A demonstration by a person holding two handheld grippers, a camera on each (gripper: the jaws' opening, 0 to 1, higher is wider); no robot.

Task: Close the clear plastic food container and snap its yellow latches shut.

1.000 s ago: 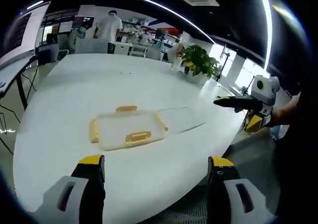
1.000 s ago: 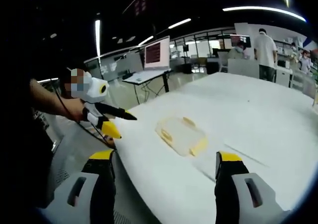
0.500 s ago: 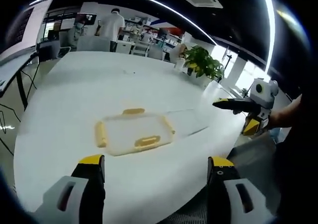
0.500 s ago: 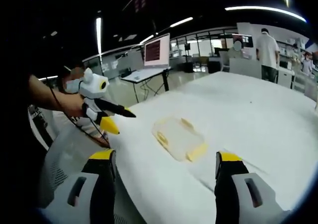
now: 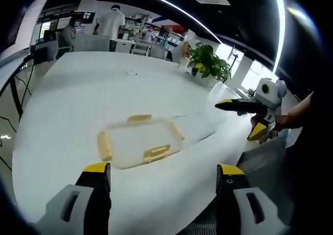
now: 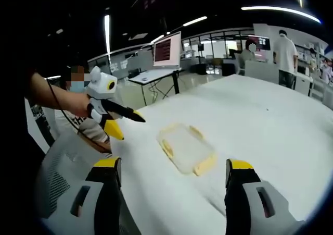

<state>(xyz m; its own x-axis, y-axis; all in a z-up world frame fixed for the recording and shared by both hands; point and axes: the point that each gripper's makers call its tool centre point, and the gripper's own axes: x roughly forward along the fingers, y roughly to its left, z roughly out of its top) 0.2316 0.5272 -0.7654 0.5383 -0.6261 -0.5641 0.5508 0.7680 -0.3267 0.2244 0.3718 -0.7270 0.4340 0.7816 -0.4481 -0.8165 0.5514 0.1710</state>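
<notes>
Left gripper (image 5: 163, 185), jaws wide apart and empty, faces the clear container (image 5: 139, 143) straight ahead on the white table (image 5: 78, 89); its long axis runs crosswise; right gripper (image 6: 174, 185), likewise open, seems farther

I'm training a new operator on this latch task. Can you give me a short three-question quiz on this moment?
1. True or false: the left gripper is clamped on the container.
2. What does the container rest on? A) a white table B) a chair C) the floor
3. Fill in: the container's latches are coloured ____.

Key: 1 false, both the left gripper and the right gripper are open and apart from it. 2 A, the white table. 3 yellow.
</notes>
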